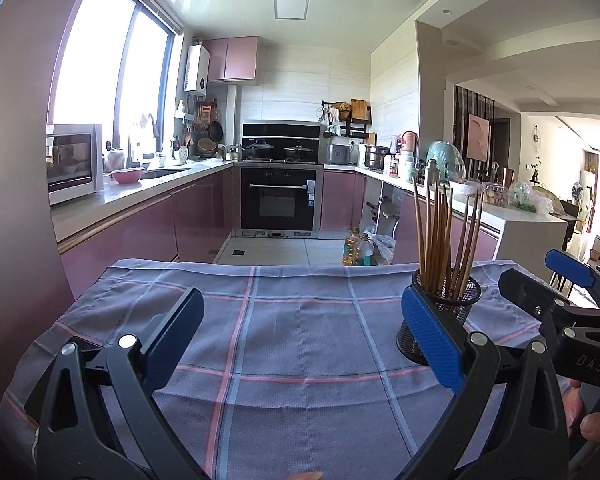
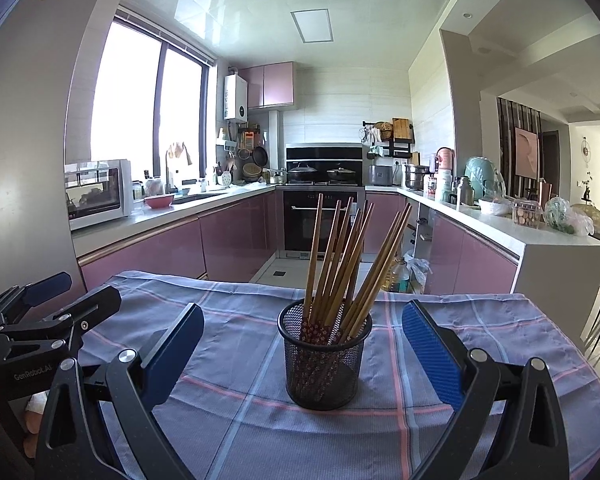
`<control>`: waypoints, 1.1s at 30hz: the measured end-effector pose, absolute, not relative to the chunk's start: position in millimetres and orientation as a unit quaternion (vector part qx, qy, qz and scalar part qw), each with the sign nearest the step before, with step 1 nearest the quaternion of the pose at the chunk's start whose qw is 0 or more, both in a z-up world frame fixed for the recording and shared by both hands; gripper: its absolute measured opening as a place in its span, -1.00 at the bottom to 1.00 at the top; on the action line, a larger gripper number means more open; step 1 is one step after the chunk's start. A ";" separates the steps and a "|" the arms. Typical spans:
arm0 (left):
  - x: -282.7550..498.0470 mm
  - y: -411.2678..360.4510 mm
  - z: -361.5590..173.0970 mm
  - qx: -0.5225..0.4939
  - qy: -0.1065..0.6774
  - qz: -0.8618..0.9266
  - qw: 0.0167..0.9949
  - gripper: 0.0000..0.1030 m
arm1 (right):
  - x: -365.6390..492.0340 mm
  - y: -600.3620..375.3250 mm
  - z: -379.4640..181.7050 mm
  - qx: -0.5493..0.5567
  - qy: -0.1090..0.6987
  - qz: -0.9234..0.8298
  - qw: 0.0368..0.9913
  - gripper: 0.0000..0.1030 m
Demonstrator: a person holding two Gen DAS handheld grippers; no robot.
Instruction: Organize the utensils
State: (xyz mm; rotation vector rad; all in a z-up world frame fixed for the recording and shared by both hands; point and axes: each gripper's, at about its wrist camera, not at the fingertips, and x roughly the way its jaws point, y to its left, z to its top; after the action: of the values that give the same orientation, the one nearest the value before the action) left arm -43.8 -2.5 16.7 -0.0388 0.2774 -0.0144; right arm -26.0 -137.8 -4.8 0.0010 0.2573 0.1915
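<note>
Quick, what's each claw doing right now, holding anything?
Left claw: open, holding nothing.
Right claw: open, holding nothing; the mesh cup of chopsticks stands between its fingers, untouched.

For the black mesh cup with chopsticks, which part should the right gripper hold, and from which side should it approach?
Grip the mesh cup low on its round wall, coming straight forward and level with the right gripper, whose open jaws already stand either side of it. The chopsticks fan out above the rim, so a top approach would likely hit them.

Chopsticks [image 2: 342,264] stand in the holder [image 2: 324,360] on the cloth [image 2: 236,420], kitchen counters behind.
</note>
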 end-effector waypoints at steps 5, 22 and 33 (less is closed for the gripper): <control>-45.5 -4.0 16.5 -0.016 0.137 -0.006 0.990 0.89 | -26.3 -138.6 -4.6 0.002 0.127 0.094 0.987 0.87; -44.9 -7.2 16.5 -0.017 0.138 -0.010 0.990 0.89 | -26.8 -142.7 -3.5 0.008 0.123 0.090 0.988 0.87; -44.3 -7.7 16.0 -0.017 0.141 -0.012 0.990 0.89 | -28.5 -141.1 -1.8 0.008 0.121 0.087 0.989 0.87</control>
State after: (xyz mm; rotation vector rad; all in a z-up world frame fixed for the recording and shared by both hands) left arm -44.3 -7.7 16.0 -0.0332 0.2835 -0.0233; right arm -28.5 -141.1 -1.8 0.0158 0.2427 0.1739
